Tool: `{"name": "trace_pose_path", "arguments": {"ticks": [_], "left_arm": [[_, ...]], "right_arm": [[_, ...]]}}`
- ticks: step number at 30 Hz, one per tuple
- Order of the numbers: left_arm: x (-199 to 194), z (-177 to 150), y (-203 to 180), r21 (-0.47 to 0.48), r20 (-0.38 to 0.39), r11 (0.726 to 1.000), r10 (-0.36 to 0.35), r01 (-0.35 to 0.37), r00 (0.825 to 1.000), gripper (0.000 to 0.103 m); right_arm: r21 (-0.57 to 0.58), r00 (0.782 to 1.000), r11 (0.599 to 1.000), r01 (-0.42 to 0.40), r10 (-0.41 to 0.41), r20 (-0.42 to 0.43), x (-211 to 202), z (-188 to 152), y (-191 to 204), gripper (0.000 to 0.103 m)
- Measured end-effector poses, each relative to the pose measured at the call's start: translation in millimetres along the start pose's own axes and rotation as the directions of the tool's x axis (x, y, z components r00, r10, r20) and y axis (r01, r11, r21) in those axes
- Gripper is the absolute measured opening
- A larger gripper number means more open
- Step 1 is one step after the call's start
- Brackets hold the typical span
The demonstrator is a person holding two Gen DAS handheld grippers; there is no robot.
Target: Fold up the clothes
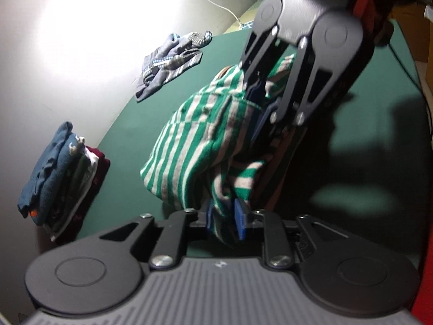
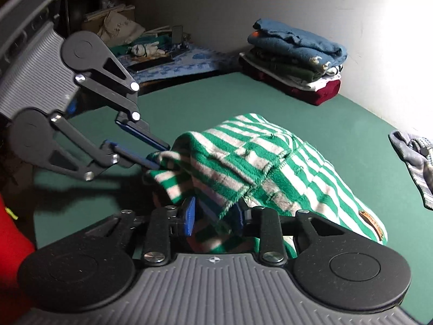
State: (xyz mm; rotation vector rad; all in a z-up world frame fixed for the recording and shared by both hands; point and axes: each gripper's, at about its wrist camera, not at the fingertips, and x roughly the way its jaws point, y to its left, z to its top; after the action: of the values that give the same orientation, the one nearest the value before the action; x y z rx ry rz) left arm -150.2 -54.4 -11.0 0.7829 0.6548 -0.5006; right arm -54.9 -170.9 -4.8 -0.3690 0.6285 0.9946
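A green-and-white striped garment (image 1: pixel 189 140) hangs bunched and lifted over the green table (image 1: pixel 127 168). In the left wrist view my left gripper (image 1: pixel 224 220) is shut on a lower fold of it, with cloth between the blue pads. My right gripper (image 1: pixel 259 113) comes down from the upper right and pinches the garment's upper part. In the right wrist view the striped garment (image 2: pixel 270 162) drapes over my right gripper (image 2: pixel 215 215), which is shut on a hem. My left gripper (image 2: pixel 159 157) grips the edge at the left. A brown tag (image 2: pixel 372 223) shows at the lower right.
A stack of folded clothes (image 2: pixel 295 59) with a blue one on top stands by the wall; the stack (image 1: pixel 59 173) sits at the table's left edge. A crumpled grey-blue garment (image 1: pixel 167 59) lies farther back. Clutter on a patterned cloth (image 2: pixel 167 57) lies beyond the table (image 2: pixel 216 97).
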Motion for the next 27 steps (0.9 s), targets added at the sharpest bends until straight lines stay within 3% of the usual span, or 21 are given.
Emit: {"name": "trace_pose_path", "arguments": {"ticks": [2,4,7,8,11,15,19,23,27], "left_arm": [[-2,3,4,-0.022,0.005,1.000,0.003,-0.003,1.000,0.036],[4,5,7,-0.044,-0.001,0.999,0.001,-0.002,1.000,0.035],[22,8,11,-0.078,-0.023,0.997,-0.006,0.005,1.000,0.023],[27,8,9,-0.081,-0.028,0.997,-0.013,0.011,1.000,0.011],[24,8,0,-0.056,-0.011,0.998,-0.009,0.008,1.000,0.003],[7,5,-8,-0.041,0.004,0.999,-0.030,0.031,1.000,0.001],[7,-3,-14,-0.006,-0.032,0.998,-0.062,0.061,0.998,0.001],[13,-7,-24,0.039,-0.045,0.997,-0.057,0.059,0.997,0.001],[6,-2,-25,0.087,-0.025,0.996,-0.026,0.028,0.999,0.002]], "right_arm": [[0.008,1.000,1.000,-0.002,0.002,0.013,1,0,0,0.010],[0.043,0.999,0.998,-0.036,0.035,0.031,-6,5,-6,0.007],[0.075,0.997,0.995,-0.065,0.062,0.042,-18,11,-13,0.006],[0.085,0.997,0.994,-0.074,0.070,0.044,-22,13,-16,0.005],[0.094,0.996,0.991,-0.092,0.091,0.014,-21,9,-17,0.005],[0.108,0.993,0.988,-0.114,0.118,-0.027,-21,3,-18,0.005],[0.122,0.987,0.983,-0.135,0.144,-0.068,-20,-2,-19,0.005],[0.050,0.985,0.994,-0.094,0.100,-0.142,-2,-15,-10,0.005],[0.066,0.988,0.992,-0.106,0.113,-0.109,-11,-14,-12,0.008]]}}
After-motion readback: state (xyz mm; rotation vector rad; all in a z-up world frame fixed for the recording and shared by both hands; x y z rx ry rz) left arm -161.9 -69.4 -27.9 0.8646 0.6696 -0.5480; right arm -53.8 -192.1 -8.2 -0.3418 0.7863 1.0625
